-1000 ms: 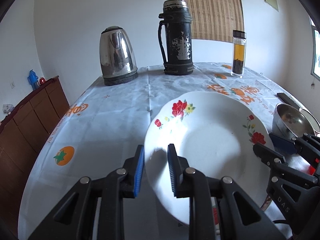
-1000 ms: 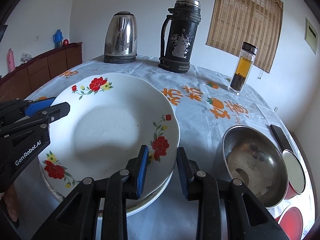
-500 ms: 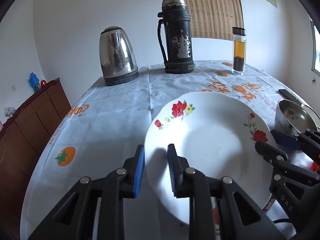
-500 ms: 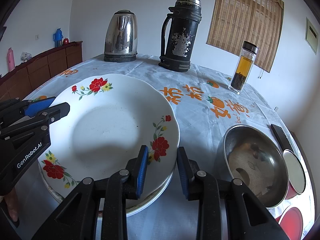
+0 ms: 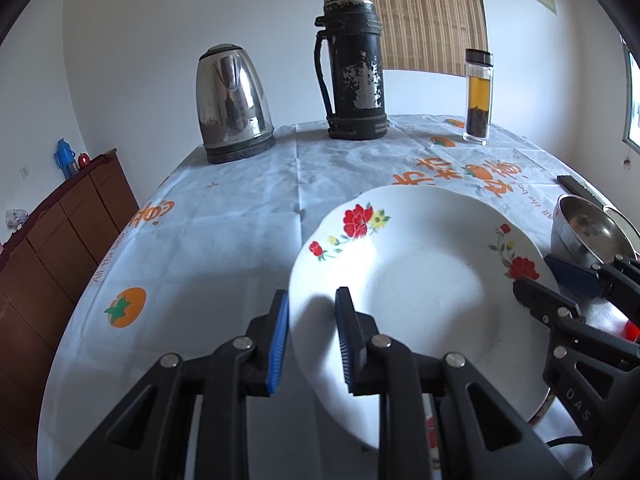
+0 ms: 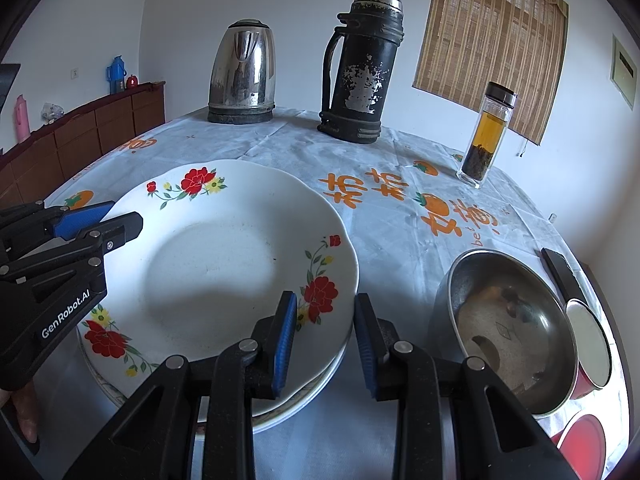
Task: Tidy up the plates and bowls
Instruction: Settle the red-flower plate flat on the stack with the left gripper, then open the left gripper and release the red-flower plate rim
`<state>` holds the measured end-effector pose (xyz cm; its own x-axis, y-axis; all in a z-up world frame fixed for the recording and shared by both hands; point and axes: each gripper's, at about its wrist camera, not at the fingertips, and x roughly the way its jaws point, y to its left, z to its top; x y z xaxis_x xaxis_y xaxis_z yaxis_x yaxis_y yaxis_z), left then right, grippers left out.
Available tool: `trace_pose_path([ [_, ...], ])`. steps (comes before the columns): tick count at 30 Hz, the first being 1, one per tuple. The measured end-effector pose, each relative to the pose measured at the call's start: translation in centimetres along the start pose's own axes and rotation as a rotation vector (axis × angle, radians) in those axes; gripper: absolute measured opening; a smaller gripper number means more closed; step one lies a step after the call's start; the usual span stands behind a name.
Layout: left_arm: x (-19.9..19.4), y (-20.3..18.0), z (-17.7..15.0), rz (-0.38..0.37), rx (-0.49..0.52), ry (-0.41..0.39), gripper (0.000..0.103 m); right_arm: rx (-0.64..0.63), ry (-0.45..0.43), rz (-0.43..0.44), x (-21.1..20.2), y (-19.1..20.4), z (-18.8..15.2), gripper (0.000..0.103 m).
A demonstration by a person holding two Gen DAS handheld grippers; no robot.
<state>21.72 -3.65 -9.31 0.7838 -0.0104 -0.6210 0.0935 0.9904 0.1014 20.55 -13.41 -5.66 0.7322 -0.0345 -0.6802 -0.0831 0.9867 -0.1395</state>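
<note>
A white deep plate (image 5: 432, 292) (image 6: 224, 264) with red flowers lies on top of a stack of plates (image 6: 316, 392) on the table. My left gripper (image 5: 310, 320) (image 6: 100, 218) is shut on its left rim, one pad outside and one inside. On the opposite rim my right gripper (image 6: 325, 328) (image 5: 560, 284) is shut the same way. Whether the top plate is lifted clear of the stack I cannot tell. A steel bowl (image 6: 512, 328) (image 5: 588, 232) stands just right of the plates.
At the far side of the table stand a steel kettle (image 5: 232, 100), a worn black flask (image 5: 356, 68) and a tea bottle (image 5: 478, 96). A red cup (image 6: 588, 344) and a black remote (image 6: 560, 276) lie beyond the bowl. A wooden sideboard (image 5: 52, 248) runs along the left.
</note>
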Motion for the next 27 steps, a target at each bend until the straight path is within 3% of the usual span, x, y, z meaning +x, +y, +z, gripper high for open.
trace_pose_path([
  [27,0.33,-0.14,-0.11,-0.008,-0.001,0.023,0.022,-0.009,0.003,-0.003,-0.03,0.22,-0.17,0.033],
])
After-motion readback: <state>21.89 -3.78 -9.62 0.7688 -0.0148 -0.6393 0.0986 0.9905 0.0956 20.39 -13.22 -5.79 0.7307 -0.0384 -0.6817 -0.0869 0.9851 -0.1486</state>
